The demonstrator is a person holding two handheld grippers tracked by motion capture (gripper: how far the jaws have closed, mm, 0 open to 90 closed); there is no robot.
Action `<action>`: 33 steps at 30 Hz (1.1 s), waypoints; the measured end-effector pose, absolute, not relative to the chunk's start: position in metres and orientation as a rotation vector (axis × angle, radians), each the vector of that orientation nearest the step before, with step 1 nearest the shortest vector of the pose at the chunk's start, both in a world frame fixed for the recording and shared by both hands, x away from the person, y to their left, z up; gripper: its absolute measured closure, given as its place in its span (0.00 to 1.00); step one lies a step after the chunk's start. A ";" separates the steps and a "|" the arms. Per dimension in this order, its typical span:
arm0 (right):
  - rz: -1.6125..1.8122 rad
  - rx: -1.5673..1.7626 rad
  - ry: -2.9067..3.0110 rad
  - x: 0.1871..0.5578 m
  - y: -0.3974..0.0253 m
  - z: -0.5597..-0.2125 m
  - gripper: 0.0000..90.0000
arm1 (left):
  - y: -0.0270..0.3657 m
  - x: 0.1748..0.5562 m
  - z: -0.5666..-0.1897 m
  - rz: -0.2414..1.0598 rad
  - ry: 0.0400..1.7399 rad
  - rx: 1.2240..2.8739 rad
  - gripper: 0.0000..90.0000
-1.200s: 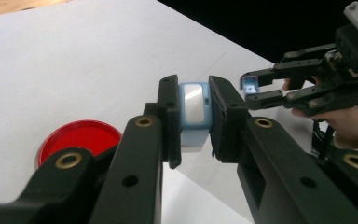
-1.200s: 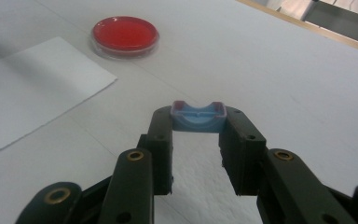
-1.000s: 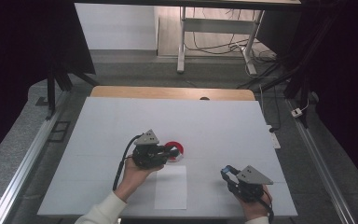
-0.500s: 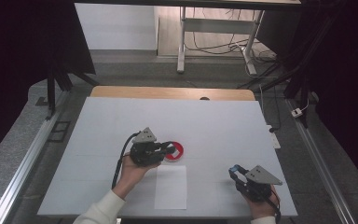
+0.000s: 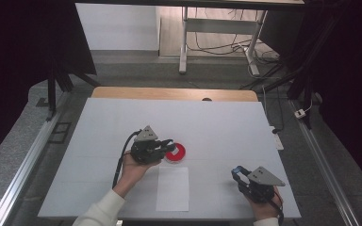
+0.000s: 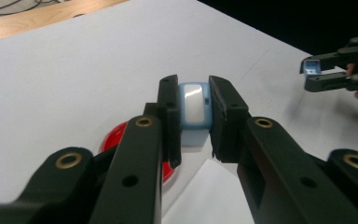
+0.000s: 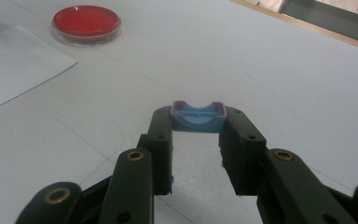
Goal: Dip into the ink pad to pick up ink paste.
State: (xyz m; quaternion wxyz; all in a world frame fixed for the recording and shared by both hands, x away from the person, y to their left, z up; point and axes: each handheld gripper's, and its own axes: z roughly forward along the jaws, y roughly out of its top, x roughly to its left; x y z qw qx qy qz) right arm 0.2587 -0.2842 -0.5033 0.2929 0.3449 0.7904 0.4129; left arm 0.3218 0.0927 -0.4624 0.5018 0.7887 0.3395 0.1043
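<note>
Two grippers are in my hands. My left gripper (image 5: 168, 143) pinches a pale blue piece (image 6: 194, 108) just above the red dish (image 5: 175, 152), which sits beyond the paper sheet (image 5: 172, 188). Near right, my right gripper (image 5: 235, 173) grips a blue tray-shaped piece (image 7: 199, 116) over the white table (image 5: 226, 127).

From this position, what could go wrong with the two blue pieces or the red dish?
1. The left gripper holds its pale blue piece above the red dish; if it slips, it may land in the dish.
2. The right gripper pinches its blue piece only at the jaw tips, so the piece could twist out.
3. The paper sheet lies loose beside the dish; a low jaw might drag it.
</note>
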 end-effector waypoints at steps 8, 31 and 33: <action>1.094 0.920 2.109 0.259 -0.284 -0.503 0.72 | 0.089 0.334 -0.472 0.298 0.842 1.942 0.84; 1.082 0.910 2.117 0.258 -0.282 -0.504 0.72 | 0.081 0.350 -0.490 0.334 0.858 2.054 0.84; 1.084 0.911 2.116 0.258 -0.281 -0.505 0.72 | 0.080 0.350 -0.490 0.335 0.857 2.061 0.84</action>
